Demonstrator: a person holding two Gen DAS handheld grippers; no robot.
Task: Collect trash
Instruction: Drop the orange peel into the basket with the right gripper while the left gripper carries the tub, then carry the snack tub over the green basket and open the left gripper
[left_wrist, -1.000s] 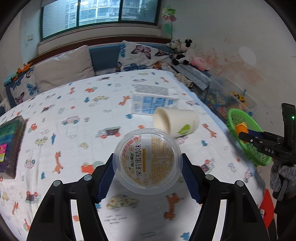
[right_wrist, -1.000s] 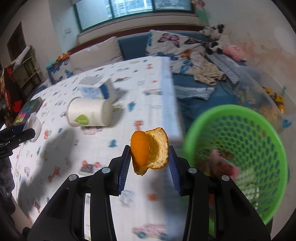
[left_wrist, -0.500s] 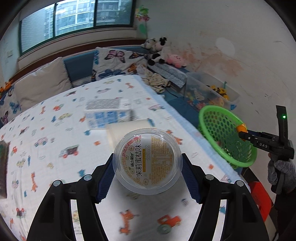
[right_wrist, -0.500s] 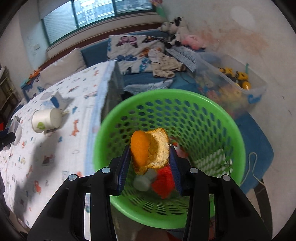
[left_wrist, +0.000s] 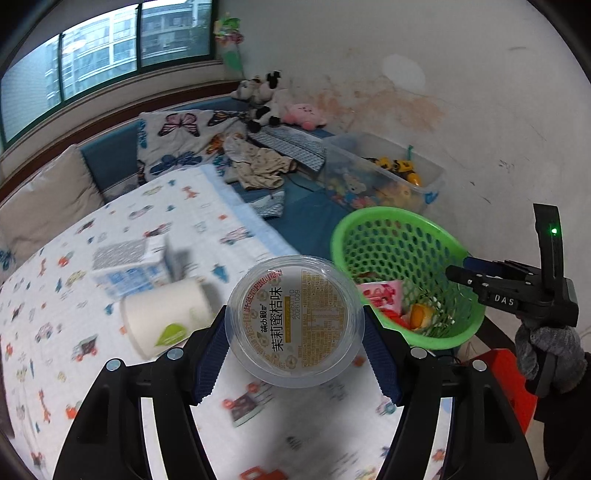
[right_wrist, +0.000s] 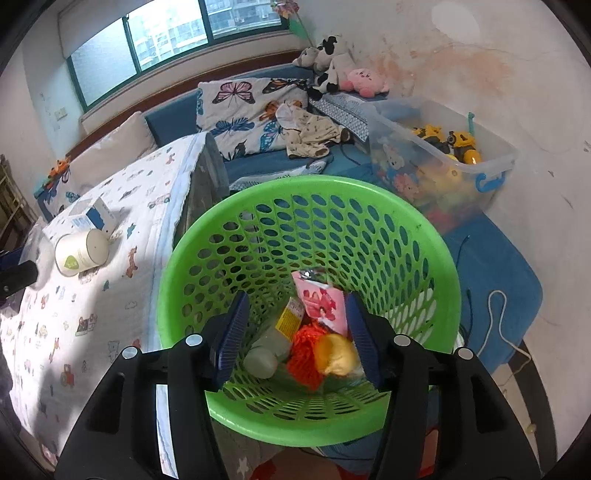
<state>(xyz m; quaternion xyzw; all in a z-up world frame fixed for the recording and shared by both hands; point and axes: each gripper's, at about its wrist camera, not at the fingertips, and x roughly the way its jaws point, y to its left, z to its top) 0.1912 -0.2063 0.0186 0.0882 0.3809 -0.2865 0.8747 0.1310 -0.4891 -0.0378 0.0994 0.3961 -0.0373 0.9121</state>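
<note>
While opening above the green basket (right_wrist: 310, 192), right gripper (right_wrist: 295, 332) fingers stand apart with nothing between, orange peel (right_wrist: 334, 354) lying inside below. Left gripper (left_wrist: 295, 328) clamped on jelly cup (left_wrist: 295, 321), basket off to its right.

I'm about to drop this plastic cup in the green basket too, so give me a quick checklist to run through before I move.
1. Clear plastic cup held between the left gripper fingers: ok, both pads press its sides.
2. Orange peel out of the right gripper: ok, it lies in the green basket; the jaws are opening with nothing between them.
3. Room in the basket: ok, trash covers only the bottom.
4. Cup over the basket: not ok, it hangs above the bedsheet, the basket off to its right.
5. Right gripper clear of the basket opening: not ok, it hovers above it.
6. More trash on the bed: not ok, the paper cup and carton remain.
</note>
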